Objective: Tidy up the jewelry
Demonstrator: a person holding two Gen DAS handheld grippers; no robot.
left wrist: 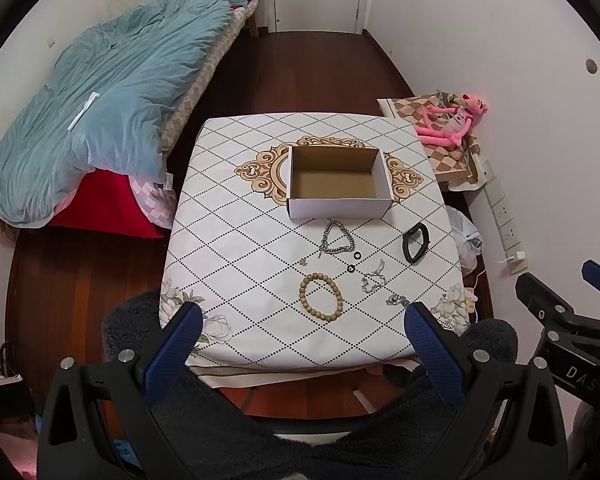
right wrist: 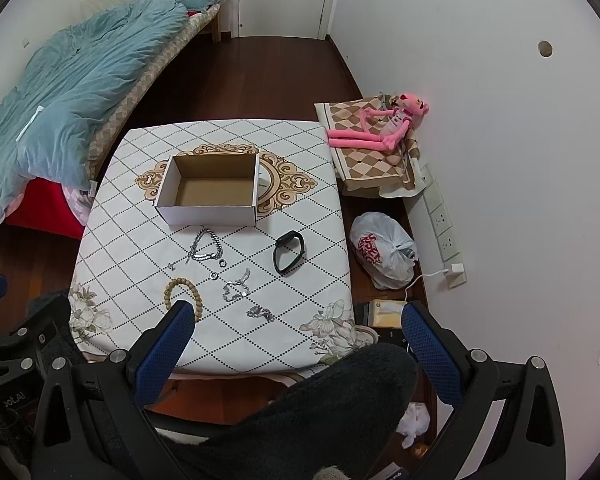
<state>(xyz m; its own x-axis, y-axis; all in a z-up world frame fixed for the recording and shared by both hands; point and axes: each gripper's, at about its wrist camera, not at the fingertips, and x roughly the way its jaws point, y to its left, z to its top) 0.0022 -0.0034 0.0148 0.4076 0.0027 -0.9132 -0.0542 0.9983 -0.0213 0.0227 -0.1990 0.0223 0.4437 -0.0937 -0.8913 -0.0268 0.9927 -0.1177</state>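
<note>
An open, empty cardboard box (left wrist: pixel 337 178) (right wrist: pixel 210 191) stands mid-table. In front of it lie a thick silver chain (left wrist: pixel 337 240) (right wrist: pixel 205 247), a wooden bead bracelet (left wrist: pixel 321 297) (right wrist: pixel 184 289), two small dark rings (left wrist: pixel 357 255) (right wrist: pixel 221 263), a thin silver chain (left wrist: pixel 374 278) (right wrist: pixel 236 280), another small silver piece (left wrist: pixel 397 301) (right wrist: pixel 260 313) and a black band (left wrist: pixel 415 241) (right wrist: pixel 289 251). My left gripper (left wrist: pixel 303 322) is open and empty, above the table's near edge. My right gripper (right wrist: pixel 298 322) is open and empty, near the front right corner.
The table (left wrist: pixel 236 240) has a white diamond-pattern cloth. A bed with a blue duvet (left wrist: pixel 100 100) is on the left. A pink plush toy (left wrist: pixel 452 120) lies on a low stand at right, with a white plastic bag (right wrist: pixel 384 256) and wall sockets (right wrist: pixel 444 224) below.
</note>
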